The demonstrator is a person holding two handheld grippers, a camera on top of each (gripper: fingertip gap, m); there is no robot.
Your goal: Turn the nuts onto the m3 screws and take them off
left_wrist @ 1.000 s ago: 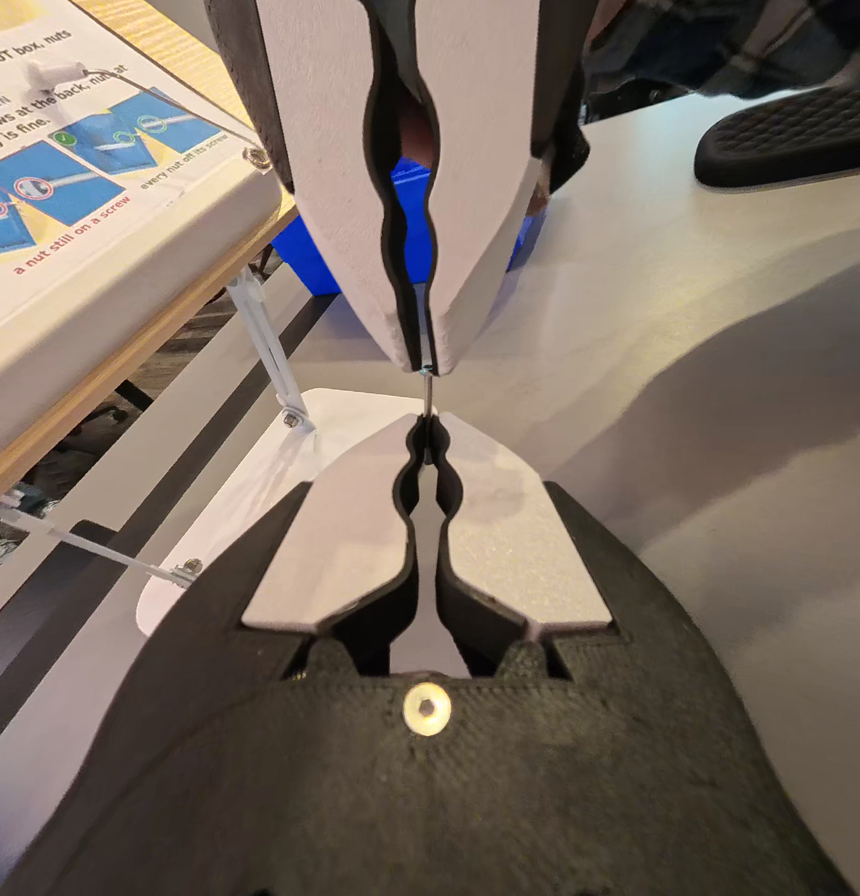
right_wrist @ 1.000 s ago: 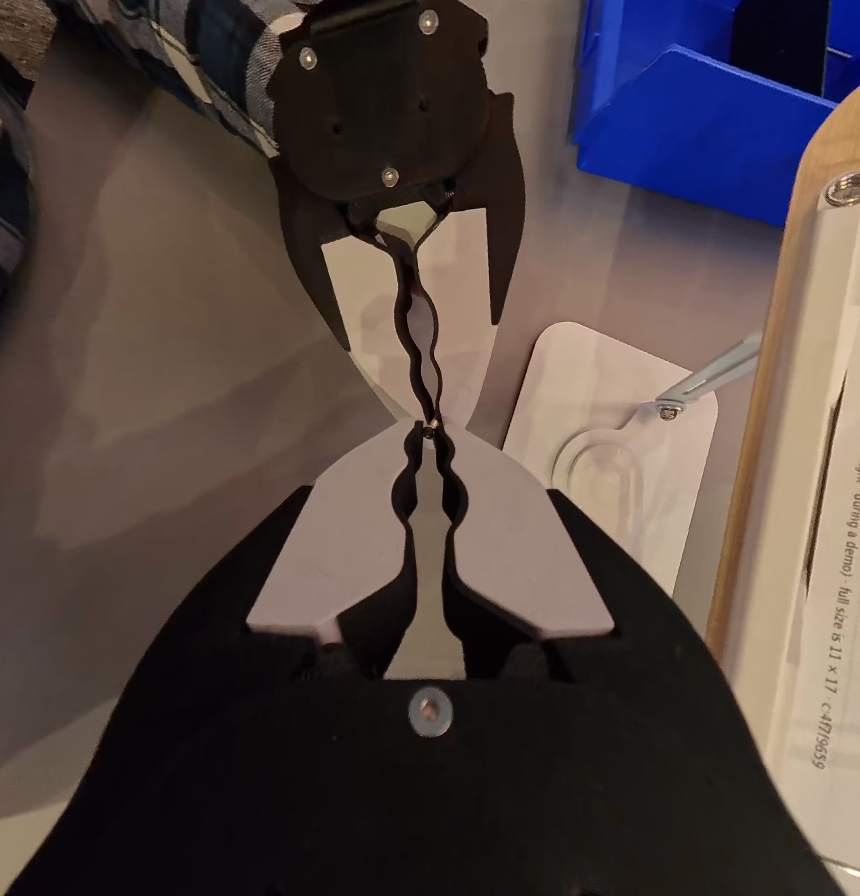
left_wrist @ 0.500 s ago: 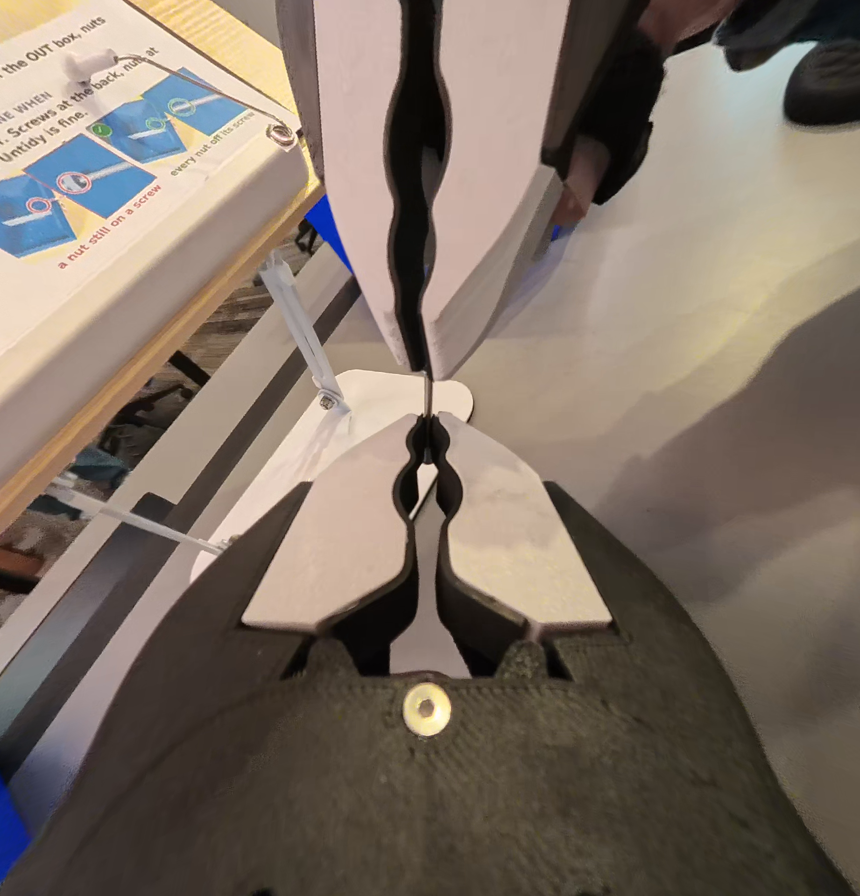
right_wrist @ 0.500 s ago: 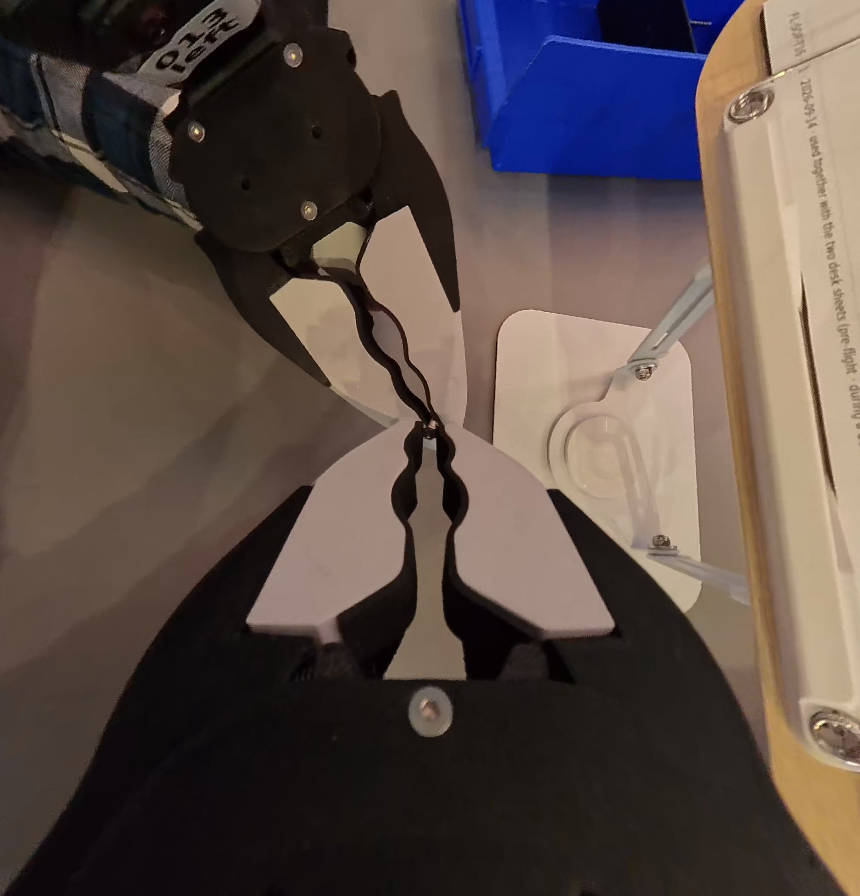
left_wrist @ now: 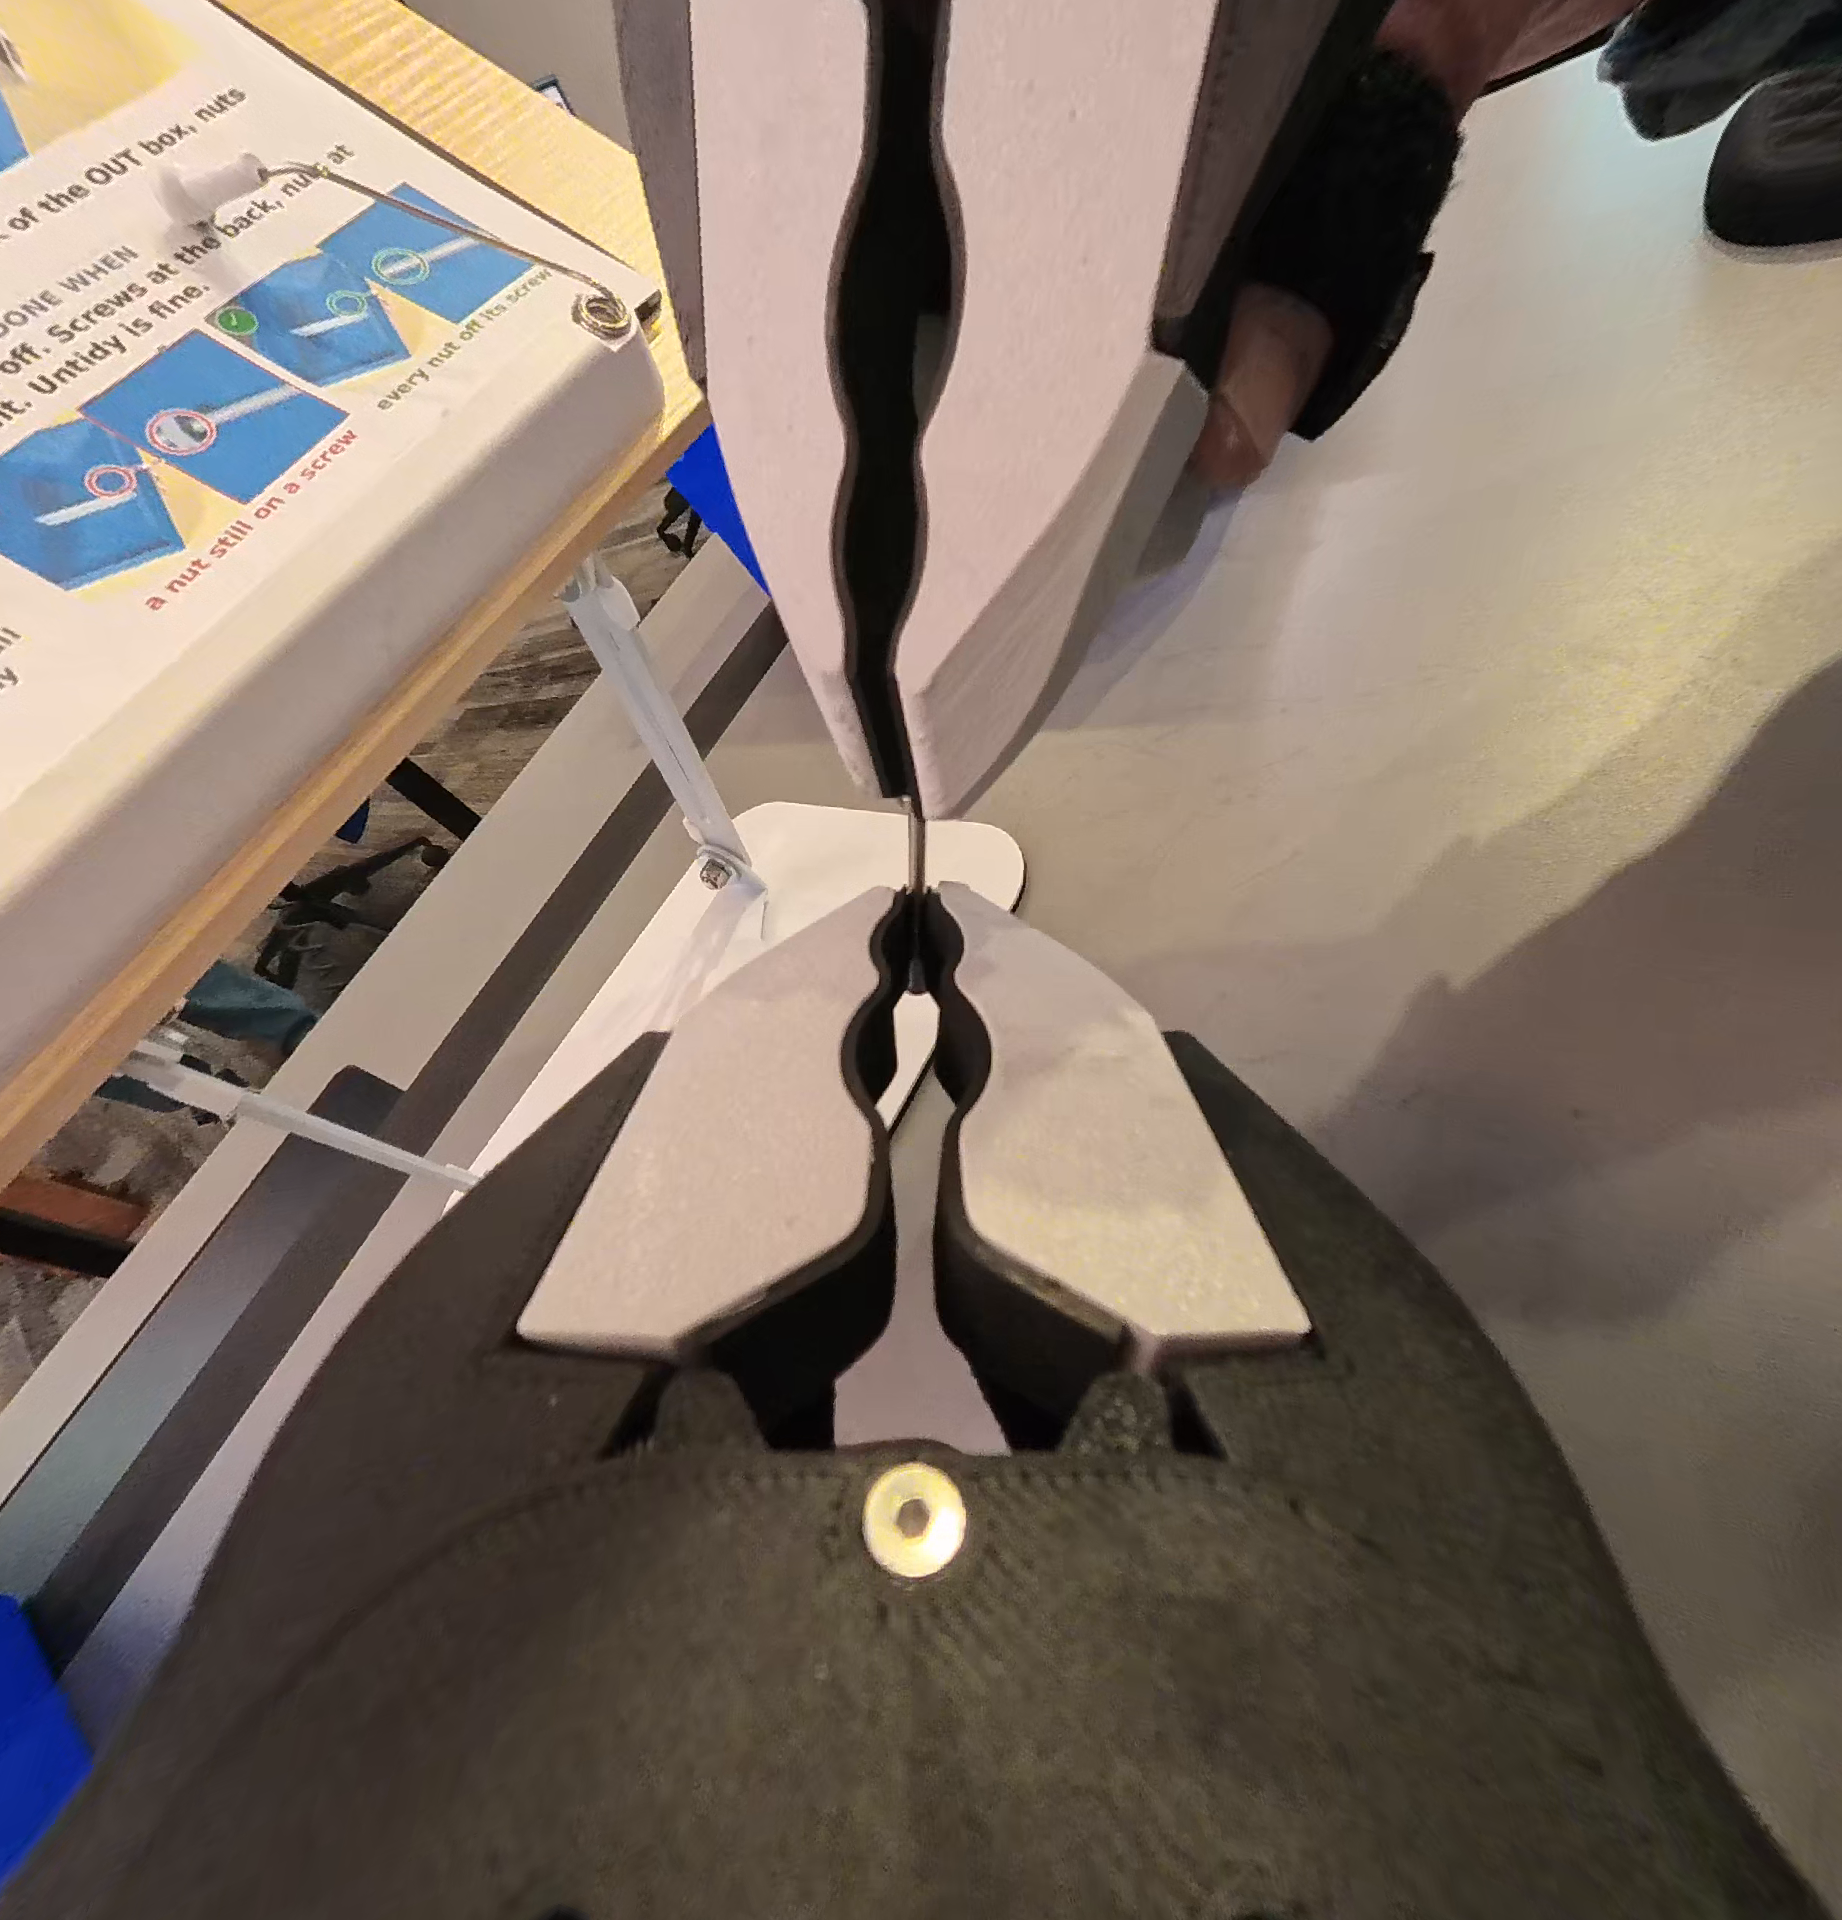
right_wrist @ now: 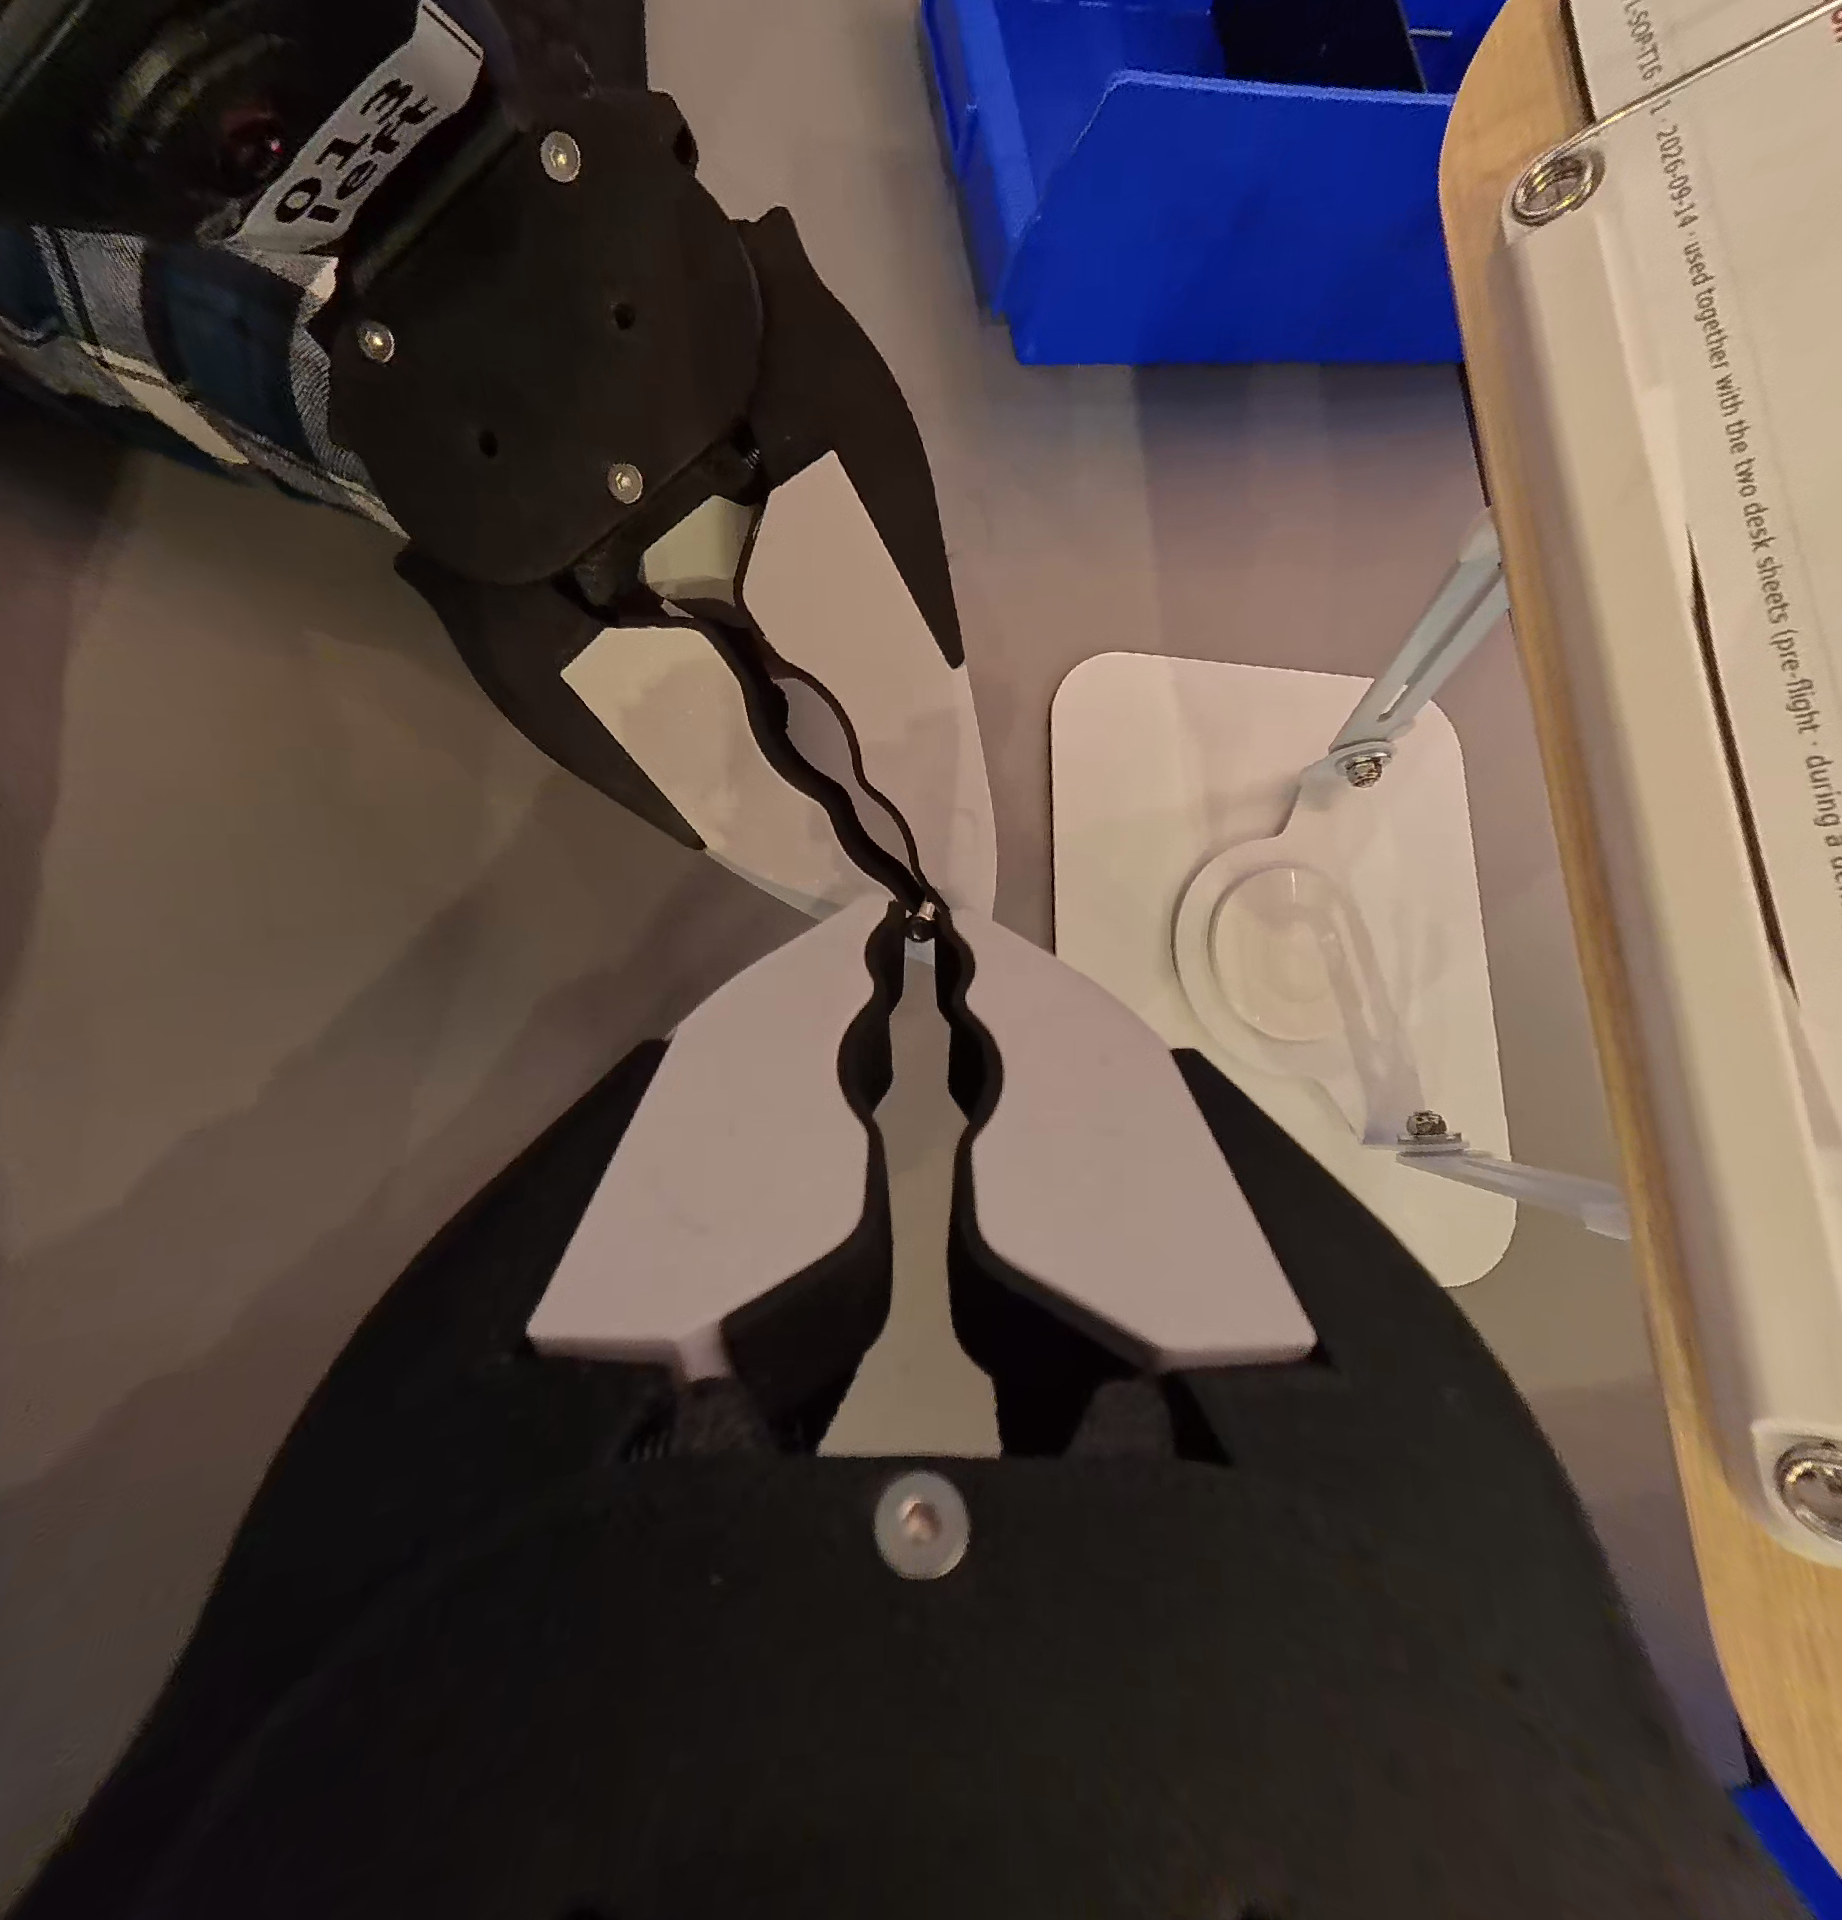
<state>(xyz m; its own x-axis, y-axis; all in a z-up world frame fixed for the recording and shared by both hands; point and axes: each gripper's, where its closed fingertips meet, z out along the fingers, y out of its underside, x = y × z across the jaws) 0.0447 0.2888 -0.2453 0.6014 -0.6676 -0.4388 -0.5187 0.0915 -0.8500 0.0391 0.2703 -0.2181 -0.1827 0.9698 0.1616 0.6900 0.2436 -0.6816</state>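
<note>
Pinching one end of a thin grey metal screw (left_wrist: 915,857), the left gripper (left_wrist: 914,902) stays nearly closed, pads pressed on it. At twelve o'clock the right gripper (left_wrist: 901,795) clamps the other end, tips almost touching. At ten o'clock a white plastic stand base (left_wrist: 792,862) rests on the grey table (left_wrist: 1416,831), near a blue plastic bin (right_wrist: 1208,260).

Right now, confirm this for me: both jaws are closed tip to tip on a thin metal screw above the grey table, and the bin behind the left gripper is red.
One detail is wrong: the plastic bin is blue, not red, as the right wrist view shows. The rest stands: the left gripper and the right gripper are closed tip to tip on the thin metal screw above the grey table.
</note>
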